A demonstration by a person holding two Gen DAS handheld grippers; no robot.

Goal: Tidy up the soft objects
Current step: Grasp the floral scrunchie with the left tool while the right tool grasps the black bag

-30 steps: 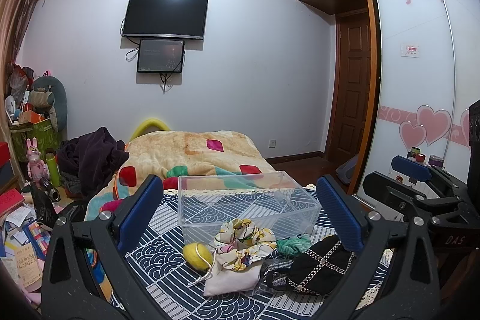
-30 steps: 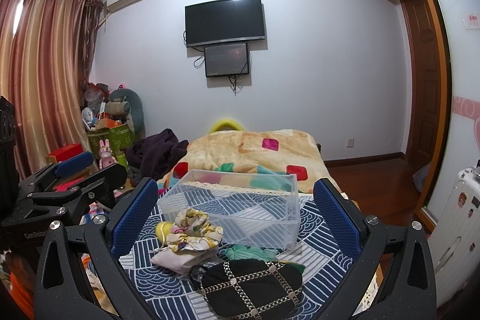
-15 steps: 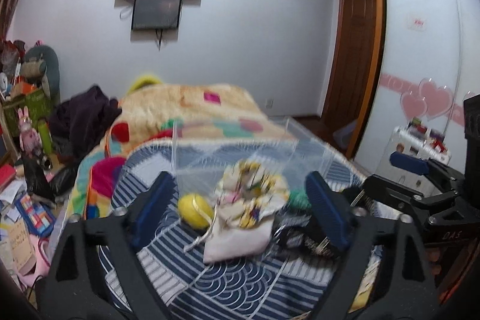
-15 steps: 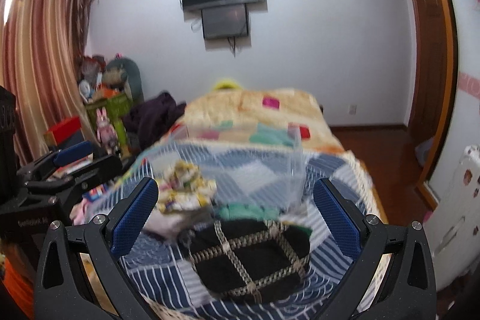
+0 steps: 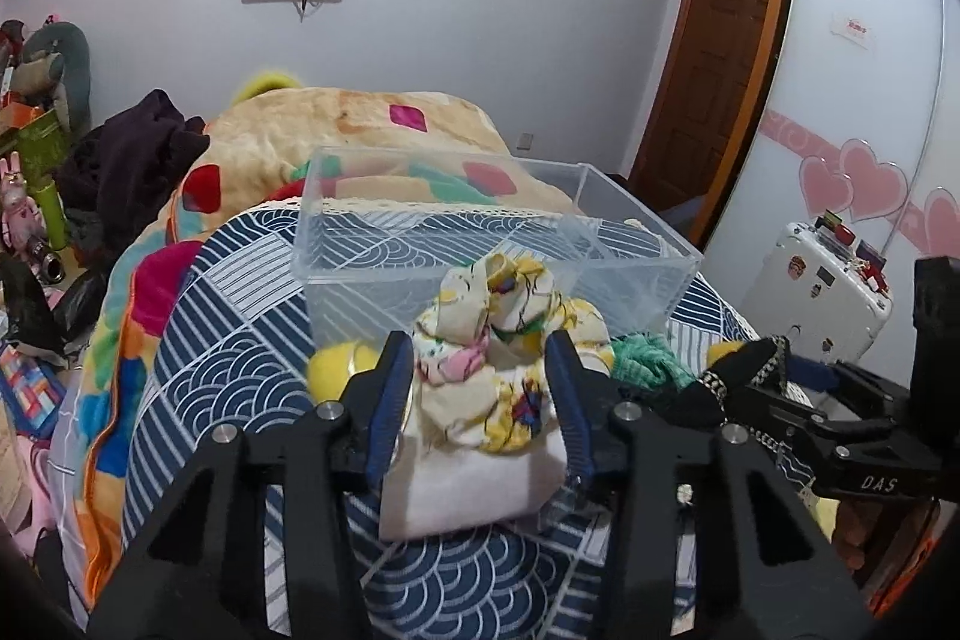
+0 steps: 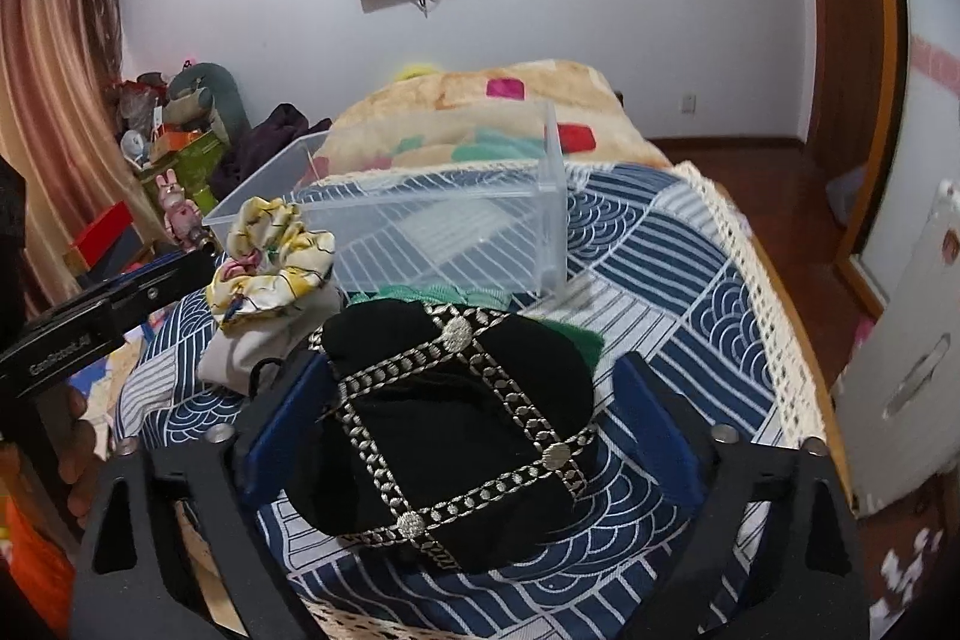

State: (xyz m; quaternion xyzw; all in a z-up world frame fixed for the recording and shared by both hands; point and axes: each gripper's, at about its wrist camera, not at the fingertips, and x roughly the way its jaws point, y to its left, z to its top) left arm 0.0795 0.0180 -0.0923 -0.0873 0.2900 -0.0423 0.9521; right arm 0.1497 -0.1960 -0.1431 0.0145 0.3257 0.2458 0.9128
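A clear plastic box (image 5: pixel 480 244) stands on the blue patterned cloth; it also shows in the right wrist view (image 6: pixel 420 226). In front of it lie a yellow floral scrunchie (image 5: pixel 498 340) on a white pouch (image 5: pixel 474 484), a yellow ball (image 5: pixel 336 367), a green knit piece (image 5: pixel 648 361) and a black pouch with silver chain trim (image 6: pixel 444 424). My left gripper (image 5: pixel 483 382) has closed around the scrunchie, pads touching its sides. My right gripper (image 6: pixel 474 418) straddles the black pouch, still wide, pads at its sides.
The cloth (image 6: pixel 690 280) covers a table beside a bed with an orange blanket (image 5: pixel 336 130). A white suitcase (image 5: pixel 816 292) stands to the right. Toys and clutter (image 5: pixel 36 196) fill the floor on the left.
Both grippers dropped down and forward onto the pile. The left jaws narrowed from wide open onto the scrunchie. The right gripper came down around the black pouch.
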